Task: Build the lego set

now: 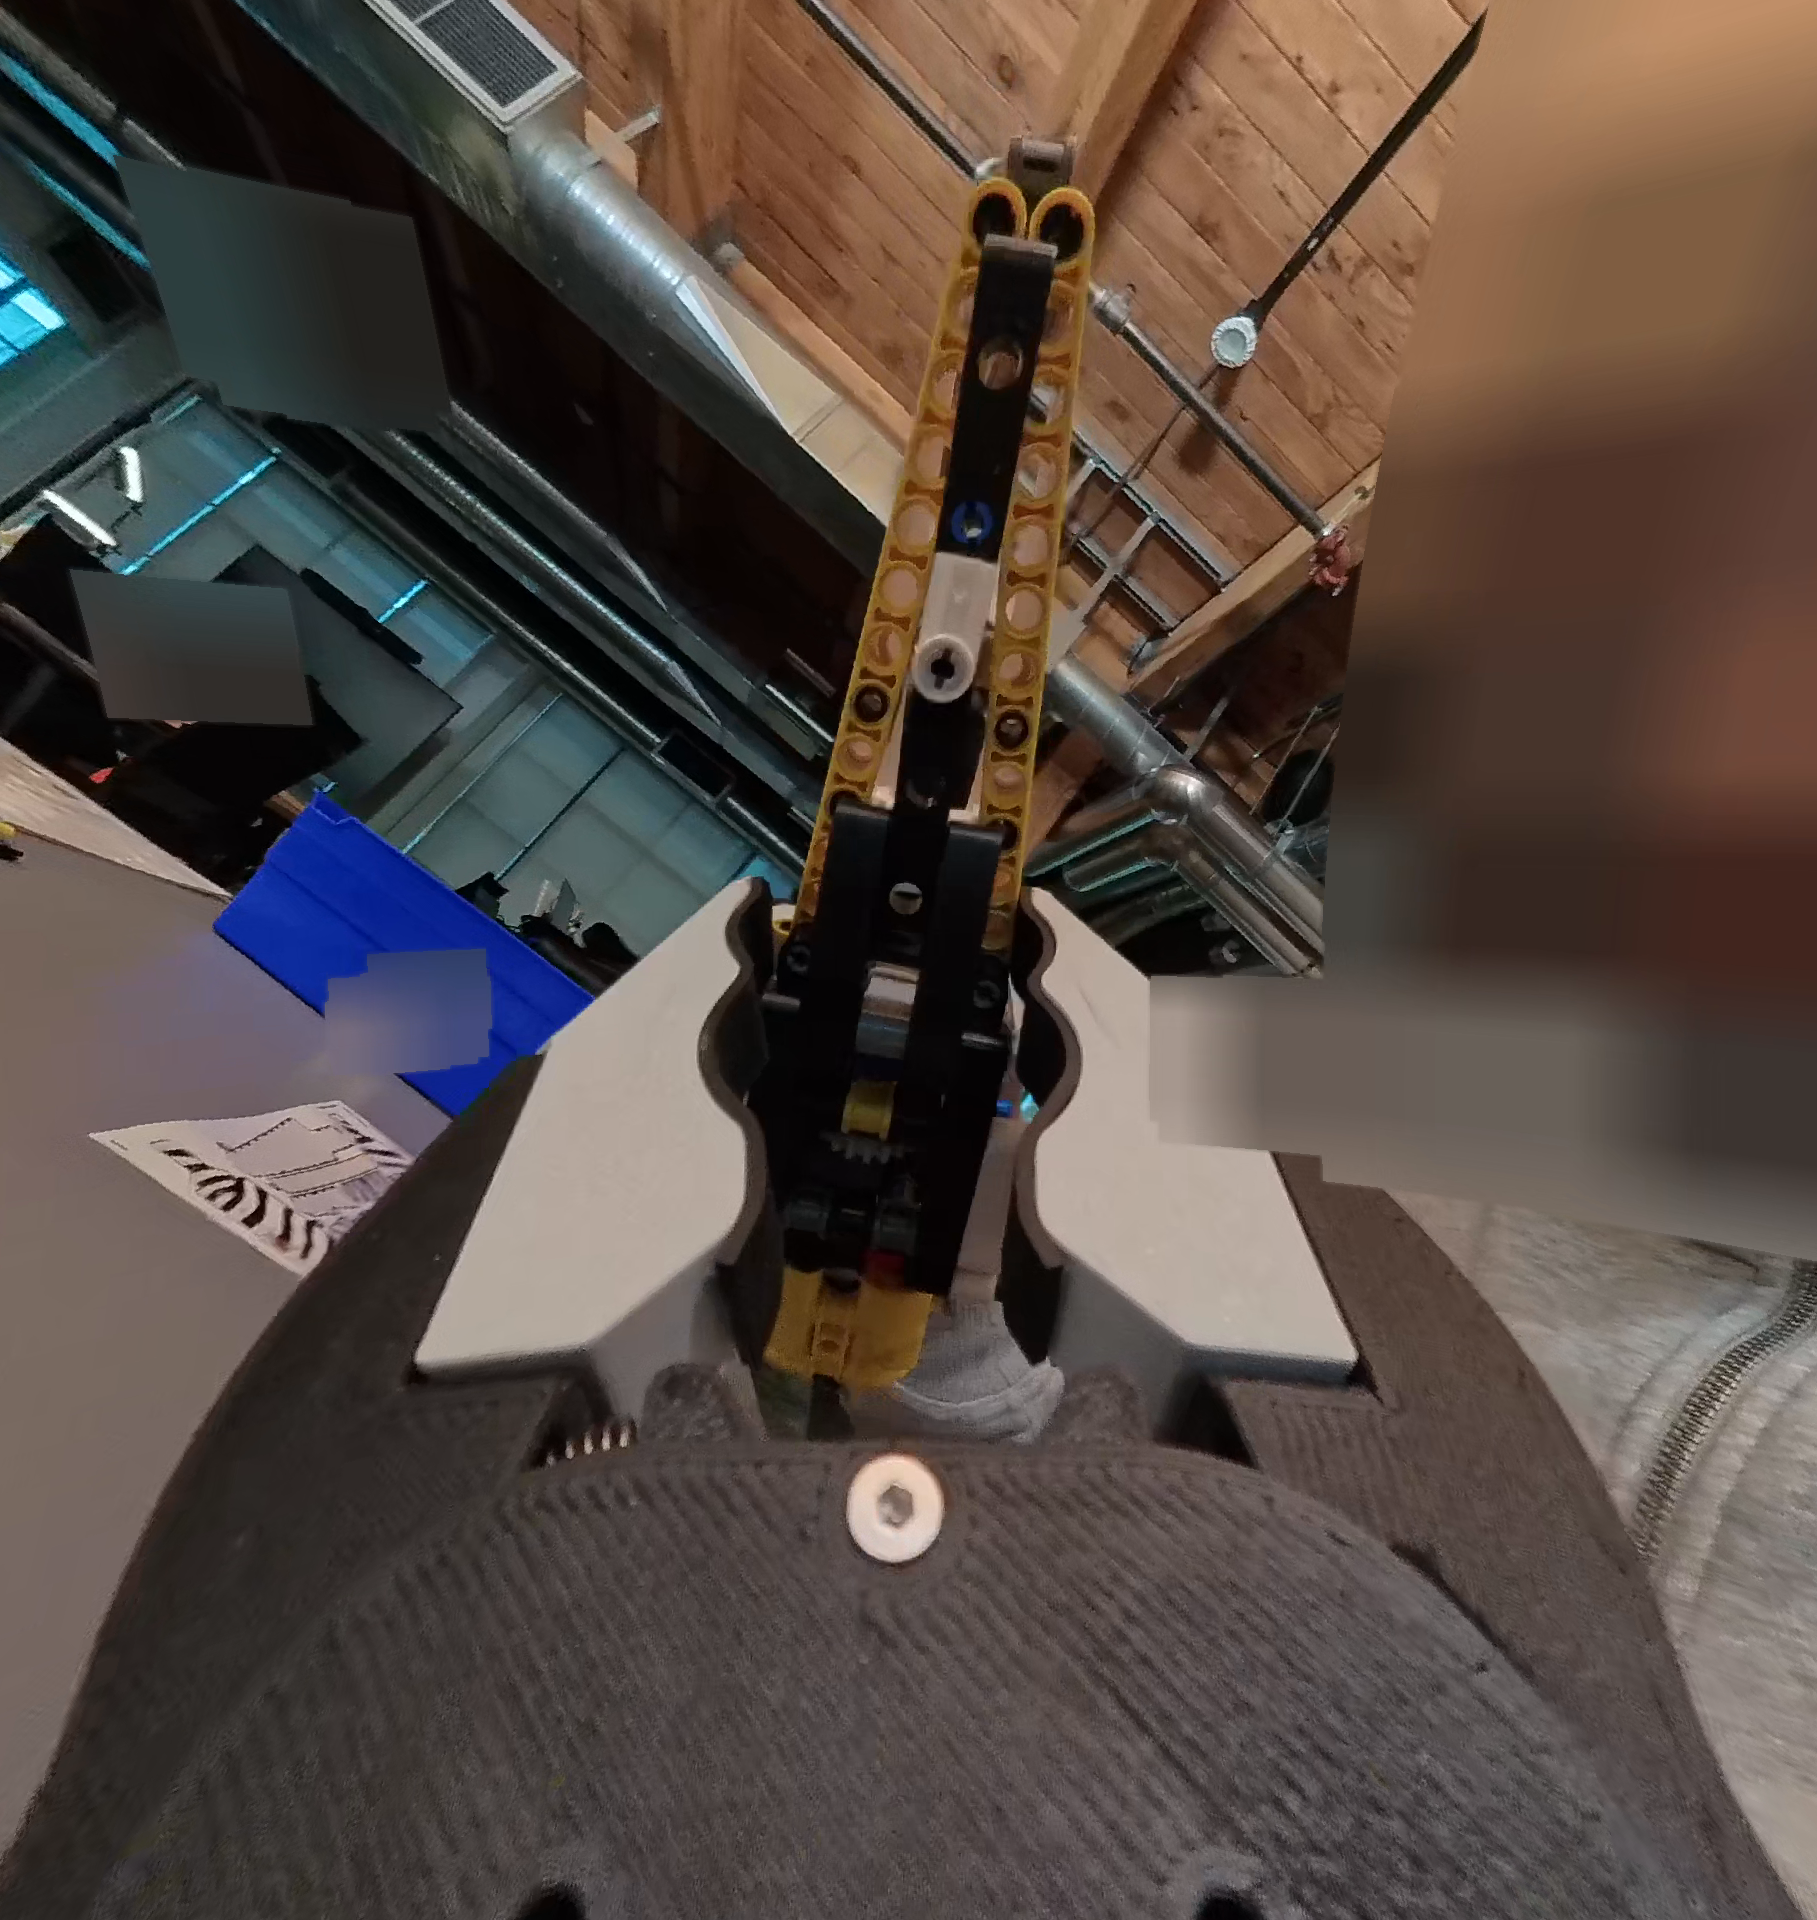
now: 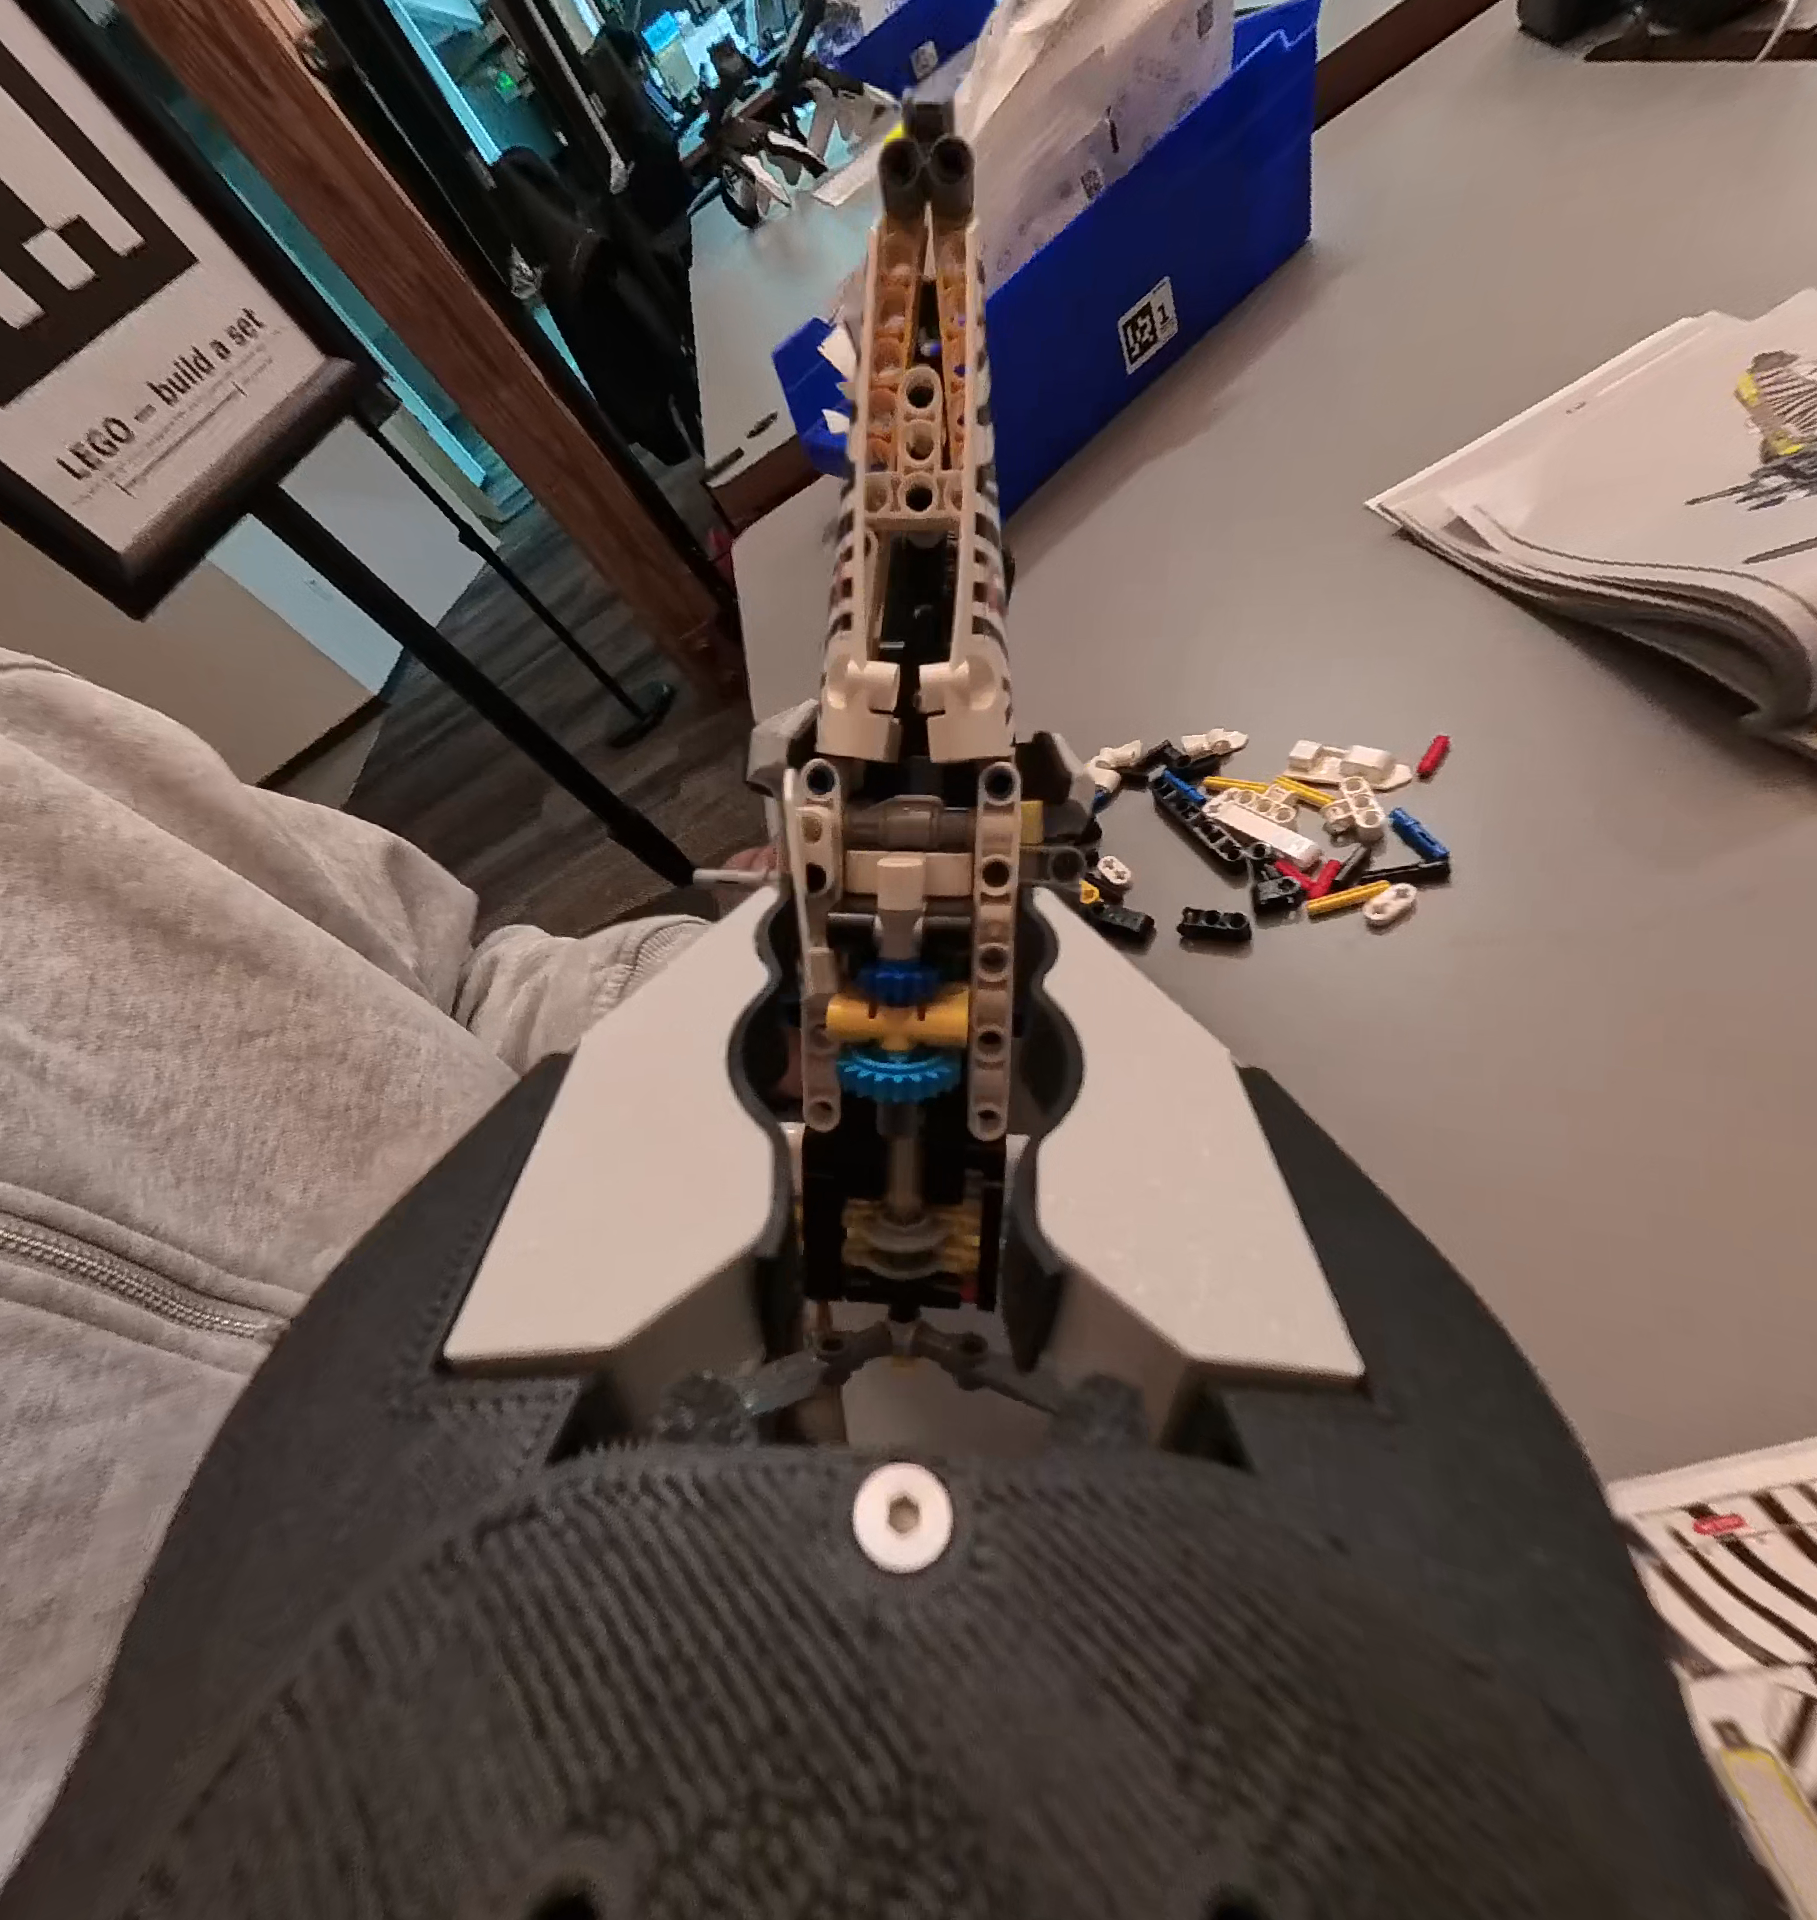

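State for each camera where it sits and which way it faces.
Left wrist view: on the left gripper, tilted up toward the wooden ceiling; its grey fingers clamp a yellow-black lego assembly.
Right wrist view: on the right gripper, looking down over the grey table with loose pieces; a grey sleeve shows.
Shared: the blue bin.

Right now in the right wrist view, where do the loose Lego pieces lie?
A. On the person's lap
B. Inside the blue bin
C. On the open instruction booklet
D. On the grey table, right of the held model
D: the loose Lego pieces lie scattered on the bare grey table, right of the Lego model held by the right gripper, apart from the blue bin and instruction booklet.
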